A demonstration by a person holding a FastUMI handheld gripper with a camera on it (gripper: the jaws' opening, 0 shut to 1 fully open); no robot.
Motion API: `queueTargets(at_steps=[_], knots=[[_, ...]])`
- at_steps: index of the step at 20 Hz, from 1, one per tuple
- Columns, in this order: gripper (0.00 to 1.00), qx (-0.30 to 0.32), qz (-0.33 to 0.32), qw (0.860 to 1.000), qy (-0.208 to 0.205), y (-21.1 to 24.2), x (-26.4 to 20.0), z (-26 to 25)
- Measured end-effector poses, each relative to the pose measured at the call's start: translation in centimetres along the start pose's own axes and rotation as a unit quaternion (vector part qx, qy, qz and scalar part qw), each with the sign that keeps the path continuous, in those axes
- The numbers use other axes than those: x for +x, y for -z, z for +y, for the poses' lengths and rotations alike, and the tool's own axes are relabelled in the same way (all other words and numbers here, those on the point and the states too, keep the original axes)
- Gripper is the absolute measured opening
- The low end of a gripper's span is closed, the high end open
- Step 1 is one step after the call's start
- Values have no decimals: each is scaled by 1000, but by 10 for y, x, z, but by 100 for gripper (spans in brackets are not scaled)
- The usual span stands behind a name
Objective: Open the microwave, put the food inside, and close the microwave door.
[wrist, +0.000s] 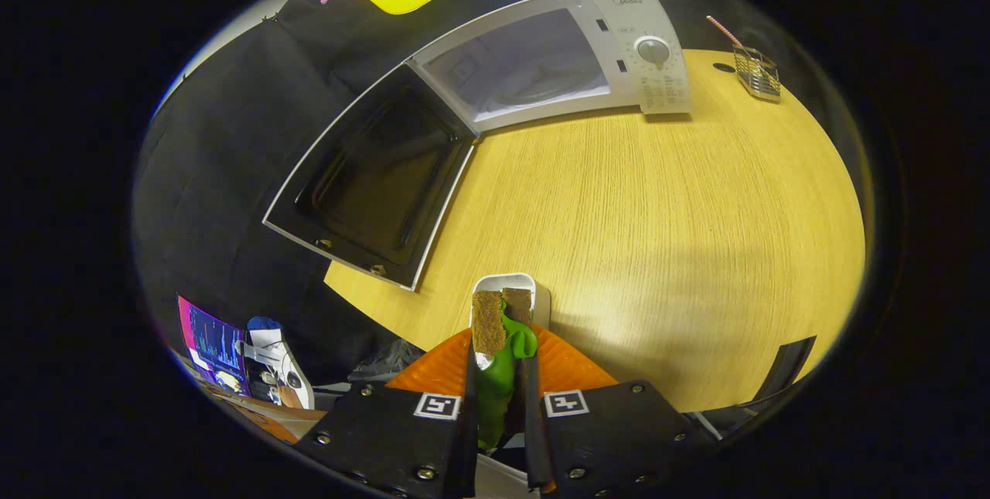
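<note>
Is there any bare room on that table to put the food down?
Plenty: bare wood stretches from the gripper, shut on the green food, to the open microwave and wire holder. It is crowded only beside the swung-out door.

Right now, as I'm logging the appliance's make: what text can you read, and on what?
"Midea": on the microwave, above its dial.
Print around the dial: too small to read.
Tool, shut on the green food: square coded markers, no words.
</note>
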State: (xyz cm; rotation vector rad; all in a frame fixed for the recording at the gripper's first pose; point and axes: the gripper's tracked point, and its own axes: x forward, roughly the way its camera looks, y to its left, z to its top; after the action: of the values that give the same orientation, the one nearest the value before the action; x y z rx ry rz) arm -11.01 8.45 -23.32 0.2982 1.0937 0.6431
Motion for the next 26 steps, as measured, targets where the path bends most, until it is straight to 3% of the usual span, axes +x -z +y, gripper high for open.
queueTargets(at_steps=[5,11,17,26], knots=[[25,22,-67,997,-15,-54,-9,28],[25,55,-133,990,-14,-118,11,40],[25,129,-220,966,-35,-191,43,42],[25,196,-315,928,-26,-266,101,21]])
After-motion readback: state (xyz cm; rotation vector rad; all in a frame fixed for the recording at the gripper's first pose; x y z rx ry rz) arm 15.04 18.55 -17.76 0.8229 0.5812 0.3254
